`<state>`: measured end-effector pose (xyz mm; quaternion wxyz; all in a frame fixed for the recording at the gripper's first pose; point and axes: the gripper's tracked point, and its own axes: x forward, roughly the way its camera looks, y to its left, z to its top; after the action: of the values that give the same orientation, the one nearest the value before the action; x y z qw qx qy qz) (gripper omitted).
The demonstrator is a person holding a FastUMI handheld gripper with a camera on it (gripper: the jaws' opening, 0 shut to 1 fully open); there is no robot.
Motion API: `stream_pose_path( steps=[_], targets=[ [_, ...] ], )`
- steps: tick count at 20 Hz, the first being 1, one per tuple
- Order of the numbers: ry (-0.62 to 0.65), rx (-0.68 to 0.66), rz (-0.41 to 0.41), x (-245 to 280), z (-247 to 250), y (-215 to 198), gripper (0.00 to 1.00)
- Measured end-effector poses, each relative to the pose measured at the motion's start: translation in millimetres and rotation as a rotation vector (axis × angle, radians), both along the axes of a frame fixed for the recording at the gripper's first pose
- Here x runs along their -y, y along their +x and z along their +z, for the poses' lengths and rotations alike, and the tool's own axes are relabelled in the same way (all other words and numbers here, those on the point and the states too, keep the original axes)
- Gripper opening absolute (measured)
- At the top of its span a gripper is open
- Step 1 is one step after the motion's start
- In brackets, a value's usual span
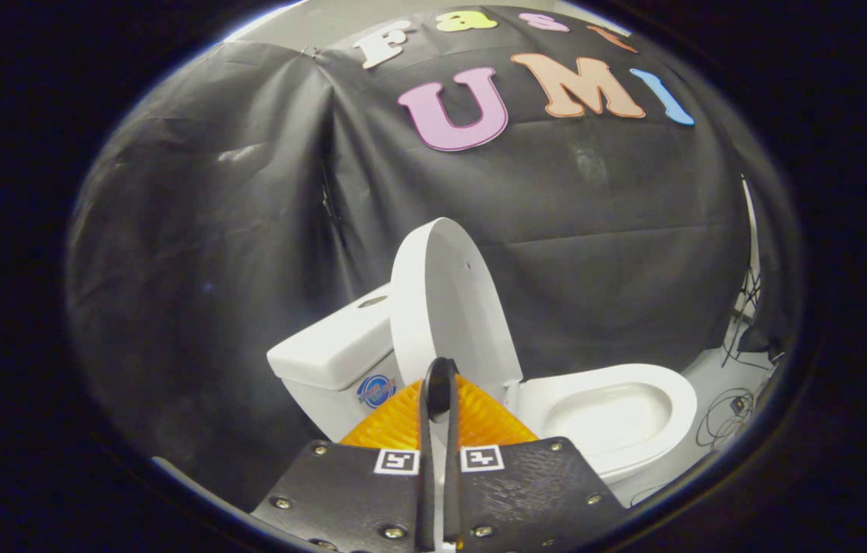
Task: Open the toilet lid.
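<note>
Nearest: gripper (pixel 439 369), fingers (pixel 424 415) brought together at the tips with only a narrow slit between them lower down. Jaws nearly closed, nothing clamped between them as far as can be made out; tips overlapping the lower edge of the lid (pixel 448 307), contact not certain. Lid raised, standing close to upright, leaning back toward the tank (pixel 333 346), inner face turned toward the bowl. Just beyond the fingers to the right: seat (pixel 610 407) lying flat on the bowl, opening uncovered. Tank behind and left of the lid, a small round sticker (pixel 376 390) on its front. Behind everything, black cloth wall (pixel 210 230). Past the bowl on the right, pale floor (pixel 717 376) with loose cables (pixel 729 407).
</note>
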<state>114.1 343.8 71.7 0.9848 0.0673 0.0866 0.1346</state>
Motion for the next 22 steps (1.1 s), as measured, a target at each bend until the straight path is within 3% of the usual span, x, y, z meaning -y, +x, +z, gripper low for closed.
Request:
stream_pose_path(
  steps=[5,11,14,18,21,22],
  targets=[
    [0.088,-0.024,0.026,4.0,1.2,1.2,0.06],
    [0.083,-0.033,0.043,-1.5,-1.6,0.9,0.09],
    [0.105,-0.093,0.088,-10.9,-14.0,-3.7,0.2],
    [0.088,-0.12,0.066,3.6,-20.3,-6.5,0.34],
    [0.091,-0.143,0.081,11.2,-18.2,-16.0,0.61],
    [0.088,-0.14,0.081,15.4,-14.3,-19.6,0.64]
  ],
)
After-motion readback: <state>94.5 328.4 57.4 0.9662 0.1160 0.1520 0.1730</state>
